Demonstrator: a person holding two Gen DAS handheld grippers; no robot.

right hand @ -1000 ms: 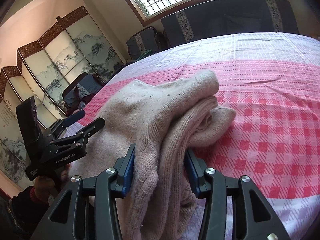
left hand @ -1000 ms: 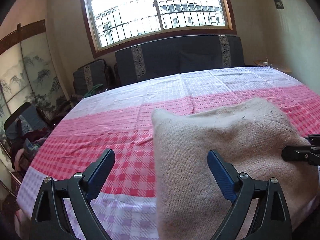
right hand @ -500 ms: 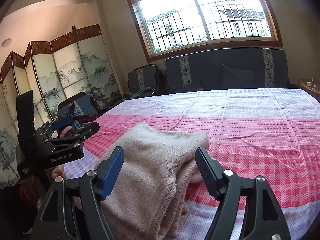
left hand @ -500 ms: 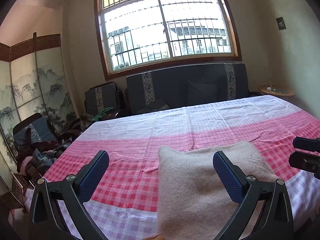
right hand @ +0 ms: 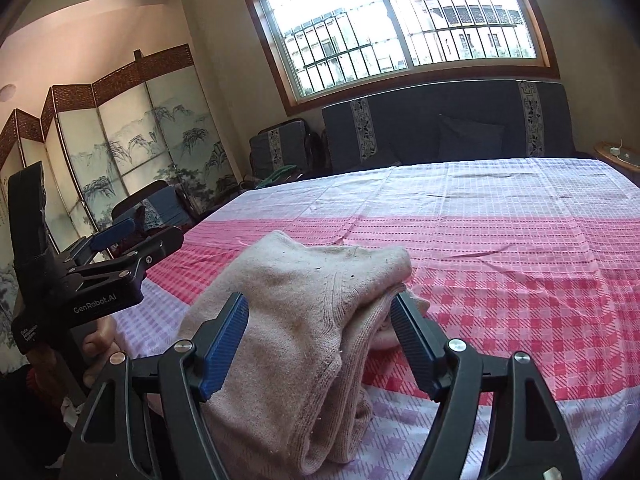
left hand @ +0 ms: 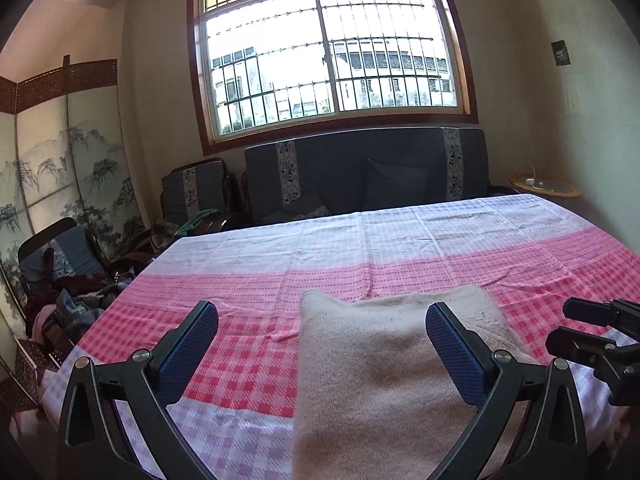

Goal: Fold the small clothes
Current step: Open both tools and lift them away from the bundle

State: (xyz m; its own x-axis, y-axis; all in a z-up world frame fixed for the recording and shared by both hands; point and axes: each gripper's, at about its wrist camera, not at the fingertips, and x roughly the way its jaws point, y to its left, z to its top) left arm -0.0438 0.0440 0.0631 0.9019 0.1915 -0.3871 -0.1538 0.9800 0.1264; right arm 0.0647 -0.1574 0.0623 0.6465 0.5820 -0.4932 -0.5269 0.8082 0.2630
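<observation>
A folded beige knit sweater lies at the near edge of the bed on the pink and lilac checked sheet. It also shows in the right wrist view, with its folded layers stacked. My left gripper is open and raised back from the sweater, holding nothing. My right gripper is open, its blue pads either side of the sweater's near end without pinching it. The left gripper's body shows at the left of the right wrist view.
The checked sheet covers the bed. A dark sofa and chair stand under the window behind it. A painted folding screen and a pile of clothes are at the left. A small round table is at the right.
My right gripper opened and let go of the sweater, then pulled back and up. My left gripper also drew back and rose, staying open. The sweater stays folded on the bed.
</observation>
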